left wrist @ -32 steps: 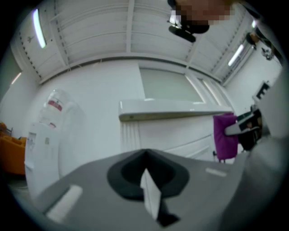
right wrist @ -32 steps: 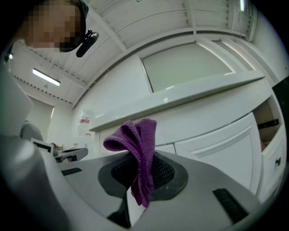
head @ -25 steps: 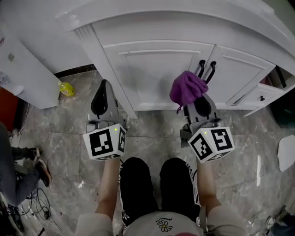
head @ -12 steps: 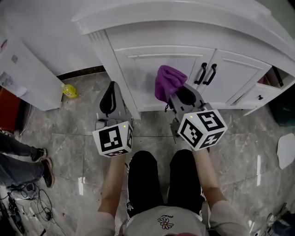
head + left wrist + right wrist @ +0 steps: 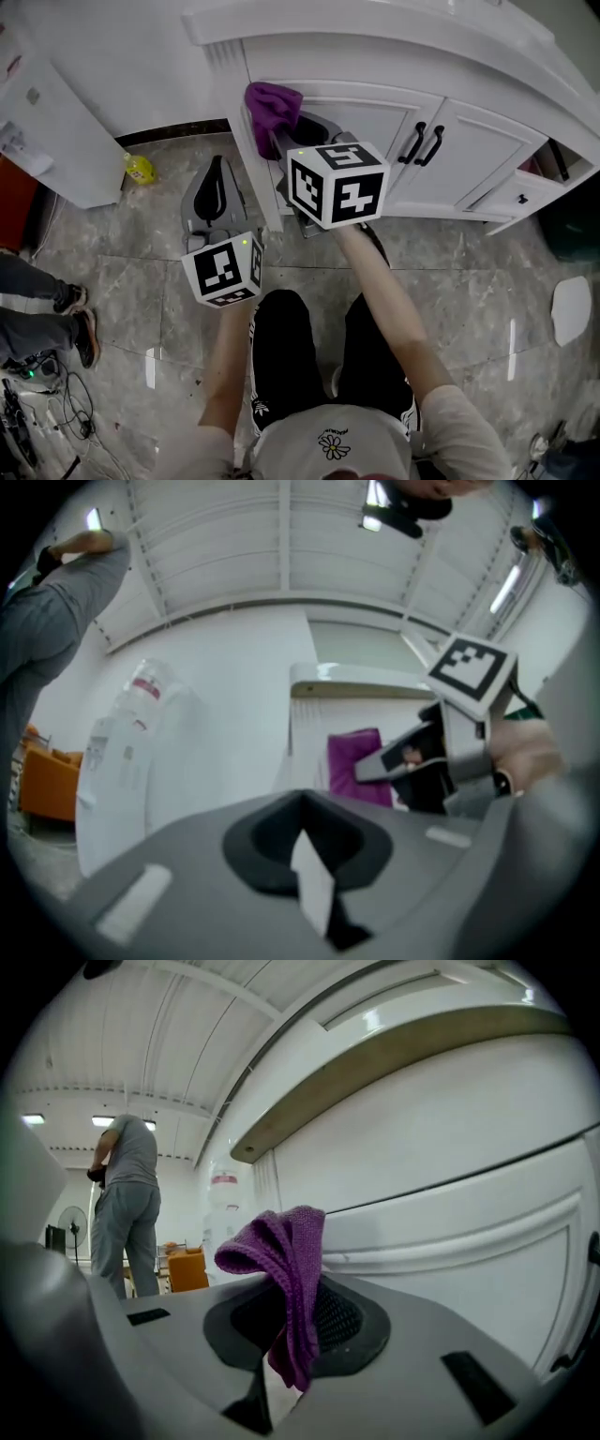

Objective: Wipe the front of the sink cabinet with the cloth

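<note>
A purple cloth (image 5: 271,106) is pinched in my right gripper (image 5: 298,127), which is shut on it and holds it against the top left corner of the white sink cabinet's left door (image 5: 361,122). In the right gripper view the cloth (image 5: 286,1279) bunches above the jaws, close to the door's upper moulding (image 5: 450,1232). My left gripper (image 5: 216,192) hangs lower, left of the cabinet's corner post (image 5: 248,159), over the floor; its jaws are shut with nothing in them. From the left gripper view, the cloth (image 5: 356,761) and the right gripper's marker cube (image 5: 472,667) show ahead.
Two black door handles (image 5: 424,143) stand at the middle of the cabinet. A small drawer with a knob (image 5: 521,199) is at the right. A yellow object (image 5: 139,169) lies on the marble floor by a white appliance (image 5: 47,131). A person's legs (image 5: 37,314) are at the left.
My right gripper has carried the cloth up and to the left, from in front of the handles to the door's top left corner. The left gripper stayed low beside the corner post.
</note>
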Motion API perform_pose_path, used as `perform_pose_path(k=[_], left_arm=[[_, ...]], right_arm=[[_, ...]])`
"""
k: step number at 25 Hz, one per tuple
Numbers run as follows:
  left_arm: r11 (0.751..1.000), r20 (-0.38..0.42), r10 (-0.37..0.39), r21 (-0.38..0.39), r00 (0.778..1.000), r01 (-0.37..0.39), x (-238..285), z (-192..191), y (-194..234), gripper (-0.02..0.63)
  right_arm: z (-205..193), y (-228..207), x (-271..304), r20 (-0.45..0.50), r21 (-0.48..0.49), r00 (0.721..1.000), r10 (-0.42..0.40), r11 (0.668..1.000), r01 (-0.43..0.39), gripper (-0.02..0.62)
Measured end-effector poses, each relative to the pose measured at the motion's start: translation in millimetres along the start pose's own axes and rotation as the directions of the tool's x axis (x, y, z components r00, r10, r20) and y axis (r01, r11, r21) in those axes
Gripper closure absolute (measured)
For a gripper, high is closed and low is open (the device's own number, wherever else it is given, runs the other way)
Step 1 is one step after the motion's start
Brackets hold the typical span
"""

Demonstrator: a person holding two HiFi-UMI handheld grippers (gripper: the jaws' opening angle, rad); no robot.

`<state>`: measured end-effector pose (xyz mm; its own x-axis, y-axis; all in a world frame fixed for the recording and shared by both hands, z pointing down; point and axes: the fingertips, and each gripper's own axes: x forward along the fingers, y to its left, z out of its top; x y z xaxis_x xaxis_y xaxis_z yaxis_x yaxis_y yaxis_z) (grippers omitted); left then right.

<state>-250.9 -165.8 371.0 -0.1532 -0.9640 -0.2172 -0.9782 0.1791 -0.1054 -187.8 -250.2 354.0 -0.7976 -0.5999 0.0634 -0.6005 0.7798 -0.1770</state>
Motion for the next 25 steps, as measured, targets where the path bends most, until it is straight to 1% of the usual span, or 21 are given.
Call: perform_pose_path(k=[3,8,12,15,18,21,25], left_arm=[[1.000,0.004,-0.010,0.011,1.000,0.010,-1.6,3.7,-1.2,0.603],[1.000,0.018,-0.029,-0.003,0.999,0.029,3.9,8.2,-7.8,0.603],[0.998,0.024,-0.054,-0.005,0.998,0.055,5.6,11.1,-21.7,0.602],[0.998,0.026,-0.068,-0.007,0.997,0.068,5.2,12.0,-27.4,0.602],[0.997,0.026,-0.072,-0.005,0.997,0.072,4.1,12.2,-27.6,0.603],[0.998,0.025,-0.069,-0.001,0.997,0.070,2.1,13.5,-26.0,0.603],[0.998,0.029,-0.068,0.010,0.997,0.068,-0.4,18.3,-26.8,0.603]], right_arm=[[2.0,2.8,10.5,-0.019,-0.033,1.000,-0.016,0.999,0.016,0.540],[3.5,-3.2,11.4,-0.012,-0.023,0.999,-0.040,0.999,0.040,0.540],[6.7,-22.1,-3.4,0.003,-0.003,0.998,-0.071,0.998,0.071,0.540],[9.3,-50.7,-25.4,0.018,0.024,0.991,-0.131,0.991,0.130,0.540],[11.8,-87.0,-52.4,0.032,0.068,0.978,-0.208,0.976,0.206,0.540],[14.8,-123.7,-80.1,0.038,0.096,0.958,-0.285,0.955,0.281,0.540],[20.2,-166.4,-115.2,0.035,0.081,0.921,-0.387,0.920,0.384,0.540]])
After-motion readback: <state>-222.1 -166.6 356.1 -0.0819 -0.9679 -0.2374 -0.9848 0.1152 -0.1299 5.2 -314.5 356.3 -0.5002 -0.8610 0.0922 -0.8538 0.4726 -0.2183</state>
